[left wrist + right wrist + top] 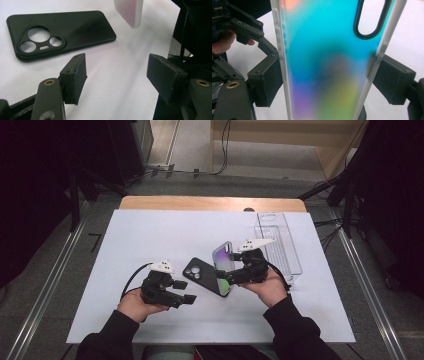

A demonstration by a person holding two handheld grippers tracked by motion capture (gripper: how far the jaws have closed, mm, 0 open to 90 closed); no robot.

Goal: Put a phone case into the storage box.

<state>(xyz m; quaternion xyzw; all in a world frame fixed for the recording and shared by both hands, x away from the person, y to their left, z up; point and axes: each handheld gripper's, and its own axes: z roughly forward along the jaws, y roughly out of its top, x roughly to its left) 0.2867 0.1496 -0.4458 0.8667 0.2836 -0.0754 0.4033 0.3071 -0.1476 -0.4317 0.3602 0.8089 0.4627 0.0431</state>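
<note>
Step in hand: you have the iridescent phone case (223,262) lifted off the bench (150,235) and held tilted, its lower end above the near end of the black phone case (205,275).

Right gripper (236,276): jaws closed partway onto the iridescent case. The right gripper view shows both pads pressed against its two long edges (327,62), with the camera cut-out at upper right. The grip looks firm and centred across the width.

Left gripper (181,299): jaws wide apart and holding nothing. In the left gripper view the two pads stand well apart over bare bench, the black case (60,32) lies flat just beyond them, camera cut-outs toward the left, and a corner of the iridescent case (130,12) hangs at the top.

A clear plastic tray (280,245) sits at the far right of the bench, just behind your right hand.

Judgement: the work seems to be sorting or swapping the two cases, with the black one next in line for the left gripper. What the next move calls for:
- The black case lies flat, so you will likely need to come in low and catch one long edge or an end.
- Keep the iridescent case raised and clear of it during the approach.
- Expect a thin, flexible shell to slide on the smooth bench before the pads bite.
</note>
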